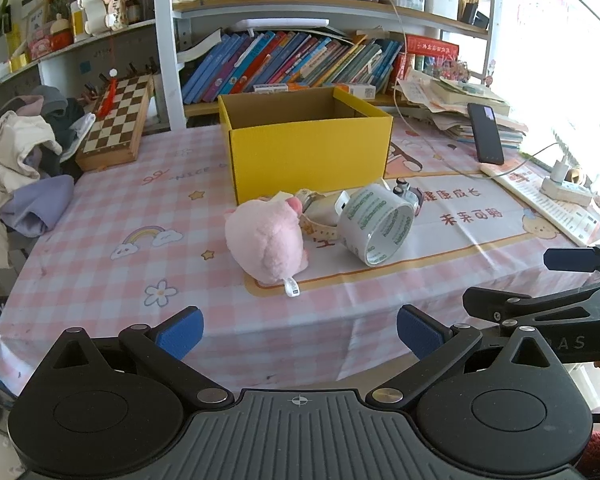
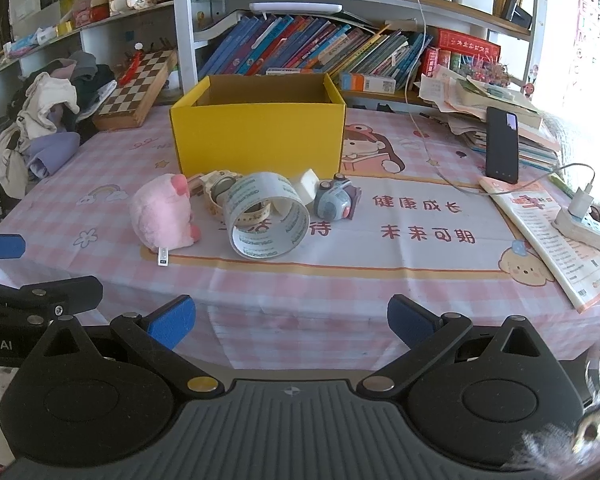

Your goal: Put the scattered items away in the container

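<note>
An open yellow cardboard box [image 1: 308, 152] [image 2: 260, 136] stands mid-table. In front of it lie a pink plush toy [image 1: 266, 242] [image 2: 162, 212], a roll of clear tape [image 1: 376, 222] [image 2: 266, 216], a cream wristwatch [image 1: 318, 210] [image 2: 216, 188], a small white block [image 2: 306, 186] and a grey-blue toy camera [image 1: 406, 194] [image 2: 332, 200]. My left gripper [image 1: 300, 334] is open, near the table's front edge, well short of the plush. My right gripper [image 2: 292, 322] is open too, below the tape roll, holding nothing.
A chessboard box [image 1: 116, 124] and a heap of clothes [image 1: 24, 160] sit at the left. Stacked books with an upright phone [image 2: 502, 146], a booklet [image 2: 556, 232] and a power strip [image 2: 584, 228] fill the right. Bookshelves rise behind the box.
</note>
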### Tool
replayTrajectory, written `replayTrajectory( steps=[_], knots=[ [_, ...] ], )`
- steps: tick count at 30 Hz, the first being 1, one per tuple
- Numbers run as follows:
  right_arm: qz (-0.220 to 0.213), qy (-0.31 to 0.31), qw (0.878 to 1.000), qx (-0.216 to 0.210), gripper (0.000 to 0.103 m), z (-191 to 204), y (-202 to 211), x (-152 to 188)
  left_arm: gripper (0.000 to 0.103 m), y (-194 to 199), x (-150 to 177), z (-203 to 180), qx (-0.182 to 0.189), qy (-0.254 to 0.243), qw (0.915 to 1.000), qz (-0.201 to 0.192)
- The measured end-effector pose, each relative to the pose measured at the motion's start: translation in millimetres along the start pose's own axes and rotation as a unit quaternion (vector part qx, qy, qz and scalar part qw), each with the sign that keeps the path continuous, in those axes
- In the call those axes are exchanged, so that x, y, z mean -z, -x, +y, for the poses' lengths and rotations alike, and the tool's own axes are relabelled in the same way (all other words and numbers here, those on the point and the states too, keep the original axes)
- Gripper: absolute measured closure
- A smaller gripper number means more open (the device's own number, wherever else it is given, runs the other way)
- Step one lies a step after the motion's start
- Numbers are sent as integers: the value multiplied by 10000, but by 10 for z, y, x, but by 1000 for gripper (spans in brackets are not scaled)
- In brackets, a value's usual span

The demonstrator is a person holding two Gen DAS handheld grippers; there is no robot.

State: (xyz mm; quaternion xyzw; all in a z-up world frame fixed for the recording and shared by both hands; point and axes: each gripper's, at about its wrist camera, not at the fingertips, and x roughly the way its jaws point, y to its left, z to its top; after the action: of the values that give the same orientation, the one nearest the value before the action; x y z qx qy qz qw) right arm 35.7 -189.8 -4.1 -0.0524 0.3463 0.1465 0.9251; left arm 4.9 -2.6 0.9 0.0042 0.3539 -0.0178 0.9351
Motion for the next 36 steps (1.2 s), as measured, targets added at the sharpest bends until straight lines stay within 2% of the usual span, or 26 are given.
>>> replayTrajectory(
  steps=[36],
  knots=[
    [-48, -35, 10000, 36, 0, -60, 39, 9, 0, -12, -30, -60, 35, -46, 10000, -47]
  ],
)
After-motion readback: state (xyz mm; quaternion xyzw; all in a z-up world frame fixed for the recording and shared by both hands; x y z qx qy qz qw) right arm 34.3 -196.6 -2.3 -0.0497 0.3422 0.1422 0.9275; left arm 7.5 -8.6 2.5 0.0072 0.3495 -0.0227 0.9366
